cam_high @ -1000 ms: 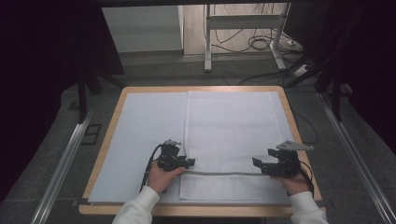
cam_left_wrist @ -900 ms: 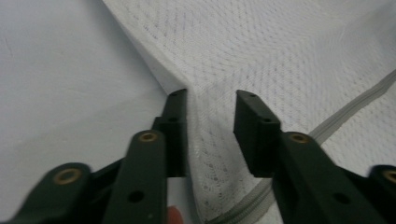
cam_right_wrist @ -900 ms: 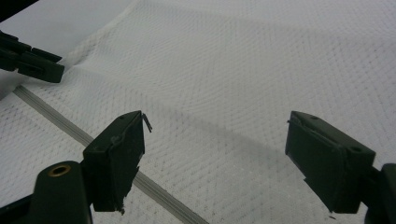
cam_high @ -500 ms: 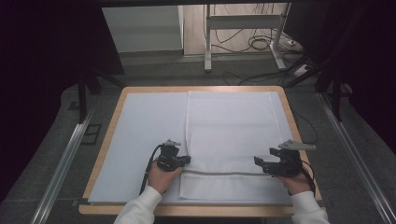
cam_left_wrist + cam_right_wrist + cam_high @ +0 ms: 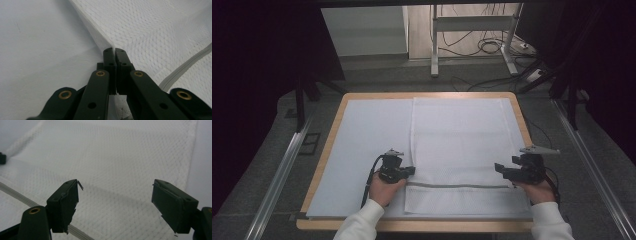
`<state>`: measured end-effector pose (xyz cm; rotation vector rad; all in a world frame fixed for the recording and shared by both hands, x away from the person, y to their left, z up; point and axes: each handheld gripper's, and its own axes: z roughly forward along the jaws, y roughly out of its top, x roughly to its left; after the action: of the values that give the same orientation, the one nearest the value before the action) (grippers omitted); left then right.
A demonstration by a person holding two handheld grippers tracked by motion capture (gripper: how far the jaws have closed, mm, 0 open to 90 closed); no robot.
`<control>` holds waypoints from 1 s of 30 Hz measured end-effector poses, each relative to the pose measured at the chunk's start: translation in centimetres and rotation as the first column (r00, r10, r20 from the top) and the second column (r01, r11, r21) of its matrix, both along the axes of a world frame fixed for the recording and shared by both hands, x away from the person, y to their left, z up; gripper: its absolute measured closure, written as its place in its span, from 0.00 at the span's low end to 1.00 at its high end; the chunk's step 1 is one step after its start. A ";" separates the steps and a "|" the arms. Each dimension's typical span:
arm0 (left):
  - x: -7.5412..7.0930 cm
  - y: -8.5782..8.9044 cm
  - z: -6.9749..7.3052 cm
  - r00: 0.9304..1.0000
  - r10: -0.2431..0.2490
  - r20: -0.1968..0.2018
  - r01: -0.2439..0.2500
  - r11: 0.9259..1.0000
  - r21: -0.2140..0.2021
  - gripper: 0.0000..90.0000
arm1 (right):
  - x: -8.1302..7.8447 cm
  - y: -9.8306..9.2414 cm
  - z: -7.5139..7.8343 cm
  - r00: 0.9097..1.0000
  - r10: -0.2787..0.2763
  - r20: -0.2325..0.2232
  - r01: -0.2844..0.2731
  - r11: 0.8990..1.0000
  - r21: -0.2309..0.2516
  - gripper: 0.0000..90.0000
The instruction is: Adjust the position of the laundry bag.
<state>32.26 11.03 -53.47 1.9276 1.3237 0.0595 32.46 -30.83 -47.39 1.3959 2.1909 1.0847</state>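
A white waffle-weave towel (image 5: 464,150) lay spread flat over the right half of the table (image 5: 324,165), on a pale blue-white sheet (image 5: 362,145) that covered the board. A grey stripe (image 5: 457,185) ran across the towel close to its near end, left to right.

The person's left hand (image 5: 384,189) held the left gripper (image 5: 404,171) at the towel's left edge, just above the stripe. In the left gripper view its two black jaws were pressed together on that edge, a thin fold of white cloth (image 5: 113,48) pinched between their tips, and the towel lifted slightly off the sheet there.

The right hand (image 5: 539,189) held the right gripper (image 5: 501,169) at the towel's right side, near the same stripe, its nose pointing left across the cloth. In the right gripper view its jaws stood wide apart with nothing between them, the weave of the towel (image 5: 120,170) lying slack underneath and the stripe (image 5: 20,195) passing low at the left.

Both white sleeves (image 5: 362,222) came in from the near edge. Beyond the table's far side stood a metal stand (image 5: 472,35) with cables (image 5: 487,47) looped on the floor.
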 end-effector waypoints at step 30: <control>0.0 0.3 0.1 1.000 0.005 0.000 -0.005 0.999 -0.032 1.00 | 2.5 -2.0 -0.7 0.993 -0.090 -0.082 0.086 0.995 -0.050 0.31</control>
<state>32.29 11.37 -53.35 1.8970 1.3218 0.0409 35.00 -32.85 -48.07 1.5282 2.1751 0.9546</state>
